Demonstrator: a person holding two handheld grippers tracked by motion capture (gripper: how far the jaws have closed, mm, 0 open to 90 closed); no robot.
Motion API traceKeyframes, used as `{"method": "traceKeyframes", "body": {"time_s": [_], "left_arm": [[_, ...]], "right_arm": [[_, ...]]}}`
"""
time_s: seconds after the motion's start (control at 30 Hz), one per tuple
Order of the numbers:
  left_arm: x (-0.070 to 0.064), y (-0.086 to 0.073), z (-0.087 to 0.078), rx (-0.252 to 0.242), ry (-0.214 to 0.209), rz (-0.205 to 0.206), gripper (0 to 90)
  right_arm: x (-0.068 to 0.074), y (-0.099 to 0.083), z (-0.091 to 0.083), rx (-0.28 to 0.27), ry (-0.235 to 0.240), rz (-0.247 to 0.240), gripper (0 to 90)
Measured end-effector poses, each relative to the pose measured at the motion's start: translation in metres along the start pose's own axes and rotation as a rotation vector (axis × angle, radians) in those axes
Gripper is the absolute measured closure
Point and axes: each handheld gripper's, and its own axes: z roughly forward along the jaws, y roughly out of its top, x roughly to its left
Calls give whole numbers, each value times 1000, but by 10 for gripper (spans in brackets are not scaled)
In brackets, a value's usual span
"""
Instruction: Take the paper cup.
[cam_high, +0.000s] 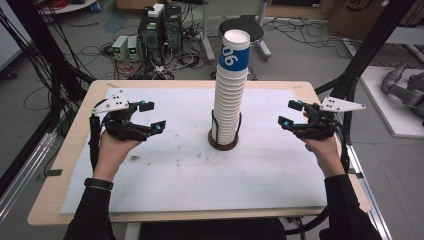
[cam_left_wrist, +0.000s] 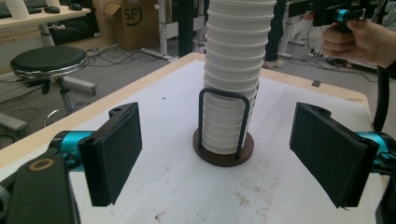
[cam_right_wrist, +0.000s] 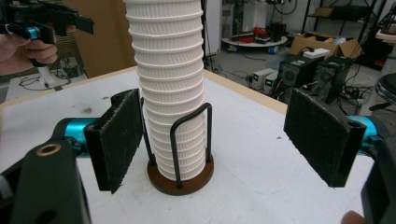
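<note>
Stained white mat (cam_high: 200, 175) covers wooden table (cam_high: 55, 190).

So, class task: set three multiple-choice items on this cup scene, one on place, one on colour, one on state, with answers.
1. Where does the cup stack stand?
A. In the holder at mid-table
B. On the floor
C. At the table's left edge

2. What colour is the band on the top cup?
A. Red
B. Blue
C. Green

3. How are the left gripper and the right gripper?
A. Both shut on cups
B. One open, one shut
C. Both open, apart from the stack

Answers: 1 A, the stack rises from the round base with wire loops; 2 B, a blue band with white digits; 3 C, each gripper view shows jaws spread wide with the stack beyond.
</note>
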Motion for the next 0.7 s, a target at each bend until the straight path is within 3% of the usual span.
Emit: {"method": "traceKeyframes", "body": {"time_s": [0.23, 0.7], "left_arm": [[0, 1, -4, -7, 2, -1, 169], [-1, 3, -5, -21, -19, -2, 169]], "right_arm": [[-3, -1, 0, -5, 20, 14, 201], [5, 16, 2, -39, 66, -26, 181]]}}
